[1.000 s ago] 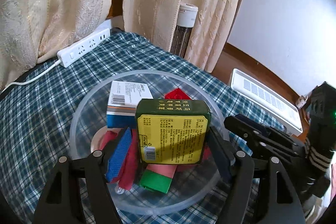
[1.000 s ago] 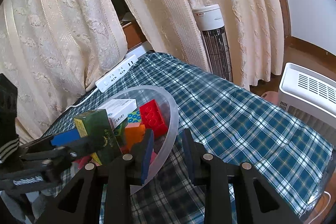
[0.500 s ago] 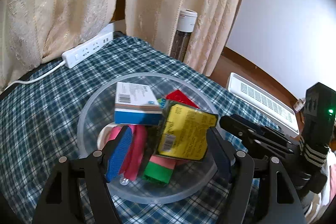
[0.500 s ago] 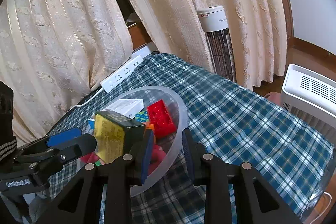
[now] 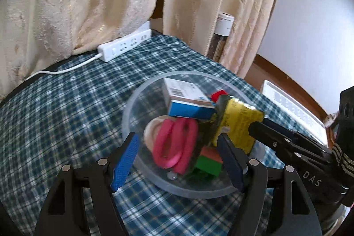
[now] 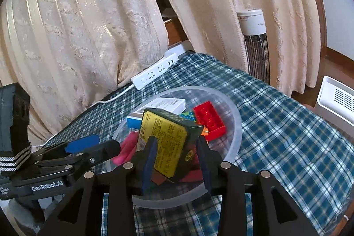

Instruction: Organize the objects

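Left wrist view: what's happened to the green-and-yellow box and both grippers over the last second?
The green-and-yellow box has tipped from upright between the left gripper's fingers toward the right gripper, whose jaws, earlier pinching the bowl rim, have just been opening with the box between them; contact unclear. The left gripper slid leftward, open as before. Other bowl contents and the power strip are unchanged.

Bowl (image 5: pixel 141 101) crowded with objects, checked cloth (image 5: pixel 66 116) leftward seemingly clear
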`<move>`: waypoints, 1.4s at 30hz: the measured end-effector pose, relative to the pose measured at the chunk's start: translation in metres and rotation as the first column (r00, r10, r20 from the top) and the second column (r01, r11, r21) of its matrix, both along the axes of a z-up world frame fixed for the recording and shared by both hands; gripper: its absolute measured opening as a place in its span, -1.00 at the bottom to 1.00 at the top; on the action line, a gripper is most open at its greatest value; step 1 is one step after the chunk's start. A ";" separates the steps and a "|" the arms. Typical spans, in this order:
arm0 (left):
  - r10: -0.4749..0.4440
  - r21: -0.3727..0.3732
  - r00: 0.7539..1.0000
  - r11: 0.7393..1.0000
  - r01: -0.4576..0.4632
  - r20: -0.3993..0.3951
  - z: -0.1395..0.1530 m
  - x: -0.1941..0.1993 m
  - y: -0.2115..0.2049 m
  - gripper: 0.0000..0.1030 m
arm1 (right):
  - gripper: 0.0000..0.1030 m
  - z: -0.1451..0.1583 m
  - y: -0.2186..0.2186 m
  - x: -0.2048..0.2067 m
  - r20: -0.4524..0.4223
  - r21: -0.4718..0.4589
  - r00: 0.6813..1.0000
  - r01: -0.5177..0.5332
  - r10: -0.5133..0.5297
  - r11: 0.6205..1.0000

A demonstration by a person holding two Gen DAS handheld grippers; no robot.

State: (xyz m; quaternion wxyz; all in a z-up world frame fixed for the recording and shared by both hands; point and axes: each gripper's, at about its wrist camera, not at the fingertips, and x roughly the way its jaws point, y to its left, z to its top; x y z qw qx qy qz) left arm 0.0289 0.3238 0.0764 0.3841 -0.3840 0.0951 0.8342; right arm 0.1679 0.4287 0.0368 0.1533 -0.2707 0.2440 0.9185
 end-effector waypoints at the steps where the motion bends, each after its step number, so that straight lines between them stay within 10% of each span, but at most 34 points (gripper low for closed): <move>1: 0.006 -0.002 1.000 1.000 -0.006 -0.006 0.000 0.000 -0.002 0.44 | -0.24 -0.001 0.000 -0.003 0.013 0.005 1.000 0.005 -0.005 1.000; 15: 0.097 -0.051 0.995 0.994 -0.097 0.011 -0.015 -0.009 -0.024 0.44 | 0.06 0.000 -0.009 -0.019 0.064 0.036 0.997 0.031 -0.033 0.999; 27: 0.106 -0.028 0.994 0.994 -0.105 0.036 -0.011 -0.004 -0.047 0.62 | 0.98 0.007 -0.029 0.005 0.068 0.082 0.991 0.111 -0.117 0.990; 42: 0.187 -0.021 0.982 0.982 -0.187 0.009 -0.006 -0.008 -0.079 0.83 | 0.99 0.007 -0.052 0.008 0.133 0.170 0.975 0.152 -0.175 0.974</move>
